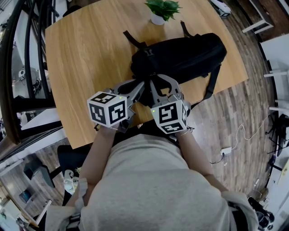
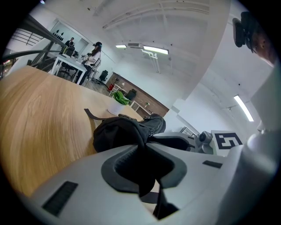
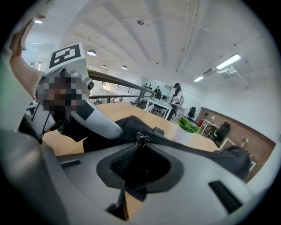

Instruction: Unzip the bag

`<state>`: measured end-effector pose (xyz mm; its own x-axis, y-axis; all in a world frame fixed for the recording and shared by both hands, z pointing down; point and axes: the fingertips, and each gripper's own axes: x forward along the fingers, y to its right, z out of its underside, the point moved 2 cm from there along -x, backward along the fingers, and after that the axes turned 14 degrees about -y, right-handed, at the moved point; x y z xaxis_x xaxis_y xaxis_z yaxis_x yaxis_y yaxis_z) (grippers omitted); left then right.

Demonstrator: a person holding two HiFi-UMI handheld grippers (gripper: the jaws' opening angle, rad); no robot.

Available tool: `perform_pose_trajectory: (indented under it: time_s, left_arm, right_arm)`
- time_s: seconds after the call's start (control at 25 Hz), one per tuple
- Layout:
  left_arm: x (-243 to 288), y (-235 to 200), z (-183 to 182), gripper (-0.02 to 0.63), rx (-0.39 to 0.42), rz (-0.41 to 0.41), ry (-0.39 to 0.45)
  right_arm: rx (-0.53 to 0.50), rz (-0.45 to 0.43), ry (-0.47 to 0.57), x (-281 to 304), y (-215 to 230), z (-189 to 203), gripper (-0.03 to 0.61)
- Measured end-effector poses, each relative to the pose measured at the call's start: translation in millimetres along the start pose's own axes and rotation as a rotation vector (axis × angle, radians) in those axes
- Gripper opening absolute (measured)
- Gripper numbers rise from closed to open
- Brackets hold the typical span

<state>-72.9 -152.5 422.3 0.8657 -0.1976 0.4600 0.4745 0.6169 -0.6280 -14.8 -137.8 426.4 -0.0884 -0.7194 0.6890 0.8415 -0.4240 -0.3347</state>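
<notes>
Closest to me, my grey shirt (image 1: pixel 153 180) is filling the bottom of the head view, w/ both forearms reaching fwd over the near table edge. I'm holding the L gripper (image 1: pixel 137 88) and R gripper (image 1: pixel 159 85) side by side. Their marker cubes are sitting just beside each other, and both sets of tips are meeting the near end of the black bag (image 1: pixel 180 56).

L jaws are pinching a fold of the bag's black fabric. In the left gripper view the cloth is bunching btwn the pads and spilling out below the tips. R jaws are pressing together too, clamping at the zip pull (image 3: pixel 141 139). Its metal is sticking up right at the tips, w/ the zip line running away from it along the bag's top.

The bag is lying on the wooden table (image 1: pixel 86 58), toward the front-right part, its long side stretching off to my right. One strap (image 1: pixel 211 85) is looping down the bag's near-right side toward the table edge. Two more strap ends are lying flat on the wood at the far side.

Beyond the bag, a small green plant (image 1: pixel 161 11) in a white pot is standing near the far edge, apart from the bag. Off the table to the right, a white cable (image 1: pixel 226 150) w/ a plug is lying on the plank floor (image 1: pixel 226 117). Far back in the right gripper view, people (image 3: pixel 177 94) are standing by white desks (image 3: pixel 160 105).
</notes>
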Motion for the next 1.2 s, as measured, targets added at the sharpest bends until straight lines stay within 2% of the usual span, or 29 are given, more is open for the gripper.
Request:
perform_pose_trajectory:
  time_s: [0.28, 0.48, 0.8, 1.0, 1.2]
  left_arm:
    - [0.0, -0.7, 0.8, 0.060, 0.005, 0.000, -0.004]
    - [0.9, 0.9, 0.6, 0.060, 0.001, 0.006, 0.000]
    - [1.5, -0.3, 1.8, 0.060, -0.004, 0.003, -0.001]
    - [2.1, -1.0, 3.4, 0.060, -0.005, -0.003, -0.011]
    - [3.5, 0.2, 5.0, 0.060, 0.012, -0.006, -0.022]
  right_arm:
    - [0.086, -0.035, 0.024, -8.8, 2.7, 1.7, 0.055]
    - [0.098, -0.025, 0.031, -12.6, 7.2, 2.4, 0.052]
    - [-0.004, 0.036, 0.007, -8.4, 4.0, 1.7, 0.068]
    - [0.030, -0.014, 0.002, -2.1, -1.9, 3.8, 0.083]
    - [0.063, -0.072, -0.008, 6.1, -5.5, 5.2, 0.052]
